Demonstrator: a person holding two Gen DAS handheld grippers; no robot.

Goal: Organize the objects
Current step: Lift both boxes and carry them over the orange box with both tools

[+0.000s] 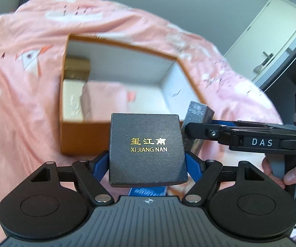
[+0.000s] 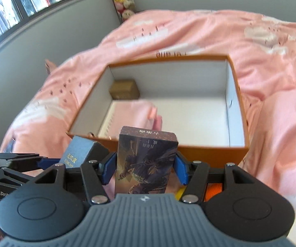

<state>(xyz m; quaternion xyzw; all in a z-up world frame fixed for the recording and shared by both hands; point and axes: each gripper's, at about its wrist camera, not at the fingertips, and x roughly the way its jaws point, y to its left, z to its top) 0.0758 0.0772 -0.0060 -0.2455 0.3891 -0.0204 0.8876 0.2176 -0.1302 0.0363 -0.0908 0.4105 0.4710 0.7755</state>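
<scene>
Pink quilt (image 2: 209, 33) over the bed, filling most of both views. Orange storage box (image 2: 237, 94) on top of it, lid off, white inside, near centre in both wrist views.

Inside the box: folded pink cloth (image 2: 133, 115) at 7 o'clock of the floor, small brown carton (image 2: 124, 89) in the 10 o'clock corner. Rest of the floor bare, plenty of room left.

Left hand-held gripper (image 1: 148, 160) clamped on a black square gift box (image 1: 147, 148) with gold "XI JIANG NAN" lettering, blue pads pressed on both sides, held just short of the orange box's near wall at 6 o'clock. Right hand-held gripper (image 2: 143, 168) clamped on an upright illustrated card pack (image 2: 146, 162), pads on both flanks, likewise at 6 o'clock of the box and outside it.

Progress, as a judgement: partly done. Two items already stowed, two in grip and not yet over the opening. Left to do: carry both past the near wall, set down in the bare right half, release. Something orange and yellow (image 2: 213, 189) glimpsed under the right gripper, unidentifiable, possibly still to pack.
</scene>
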